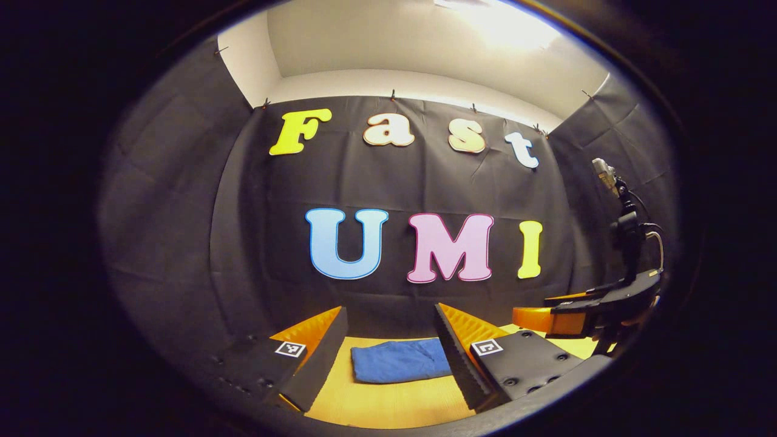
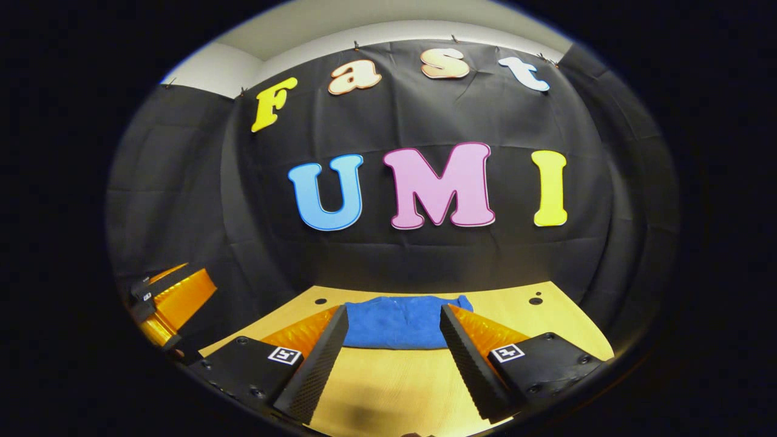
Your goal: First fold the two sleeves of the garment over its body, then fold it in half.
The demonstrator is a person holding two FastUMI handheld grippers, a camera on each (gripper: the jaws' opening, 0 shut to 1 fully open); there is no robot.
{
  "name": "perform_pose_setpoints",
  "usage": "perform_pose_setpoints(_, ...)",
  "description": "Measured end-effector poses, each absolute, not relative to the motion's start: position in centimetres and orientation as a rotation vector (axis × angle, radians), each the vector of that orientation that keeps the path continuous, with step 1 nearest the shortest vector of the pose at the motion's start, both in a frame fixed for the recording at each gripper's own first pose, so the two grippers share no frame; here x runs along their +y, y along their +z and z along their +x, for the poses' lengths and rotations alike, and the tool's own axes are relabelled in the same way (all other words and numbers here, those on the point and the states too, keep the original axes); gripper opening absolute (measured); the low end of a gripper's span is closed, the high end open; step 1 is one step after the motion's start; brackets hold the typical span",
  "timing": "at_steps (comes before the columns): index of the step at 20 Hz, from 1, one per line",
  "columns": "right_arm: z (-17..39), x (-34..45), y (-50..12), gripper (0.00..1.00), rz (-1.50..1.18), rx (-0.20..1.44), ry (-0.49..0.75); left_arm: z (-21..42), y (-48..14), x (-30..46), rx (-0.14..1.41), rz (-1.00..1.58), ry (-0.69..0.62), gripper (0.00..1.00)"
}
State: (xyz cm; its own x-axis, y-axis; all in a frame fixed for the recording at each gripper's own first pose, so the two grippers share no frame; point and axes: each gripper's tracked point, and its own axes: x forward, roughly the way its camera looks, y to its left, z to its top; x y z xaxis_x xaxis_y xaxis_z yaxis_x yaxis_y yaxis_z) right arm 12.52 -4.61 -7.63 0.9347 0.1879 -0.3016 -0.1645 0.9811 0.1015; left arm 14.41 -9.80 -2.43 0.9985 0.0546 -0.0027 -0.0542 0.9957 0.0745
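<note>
A blue garment lies folded into a compact bundle on the yellow table, toward its far side. In the left gripper view my left gripper stands open, held back from the garment with nothing between its fingers. The right gripper shows at the right edge of that view. In the right gripper view the garment lies flat ahead, near the wall. My right gripper is open and holds nothing. The left gripper appears at the left edge, raised off the table.
Black cloth walls close the booth behind and on both sides of the table. A camera on a dark stand rises at the right. Two small dark holes mark the tabletop near the back corners.
</note>
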Motion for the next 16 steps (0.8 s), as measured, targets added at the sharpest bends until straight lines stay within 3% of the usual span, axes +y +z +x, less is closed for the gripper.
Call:
perform_pose_setpoints(10,13.1,-4.2,-2.2,0.96,-0.044,0.118,0.159,11.9,-0.9,-9.1,-0.001,0.081,0.041,0.81)
perform_pose_setpoints(16,12.3,-5.3,-2.8,0.96,-0.036,0.137,0.111,11.7,0.6,-9.0,-0.023,0.022,0.035,0.81)
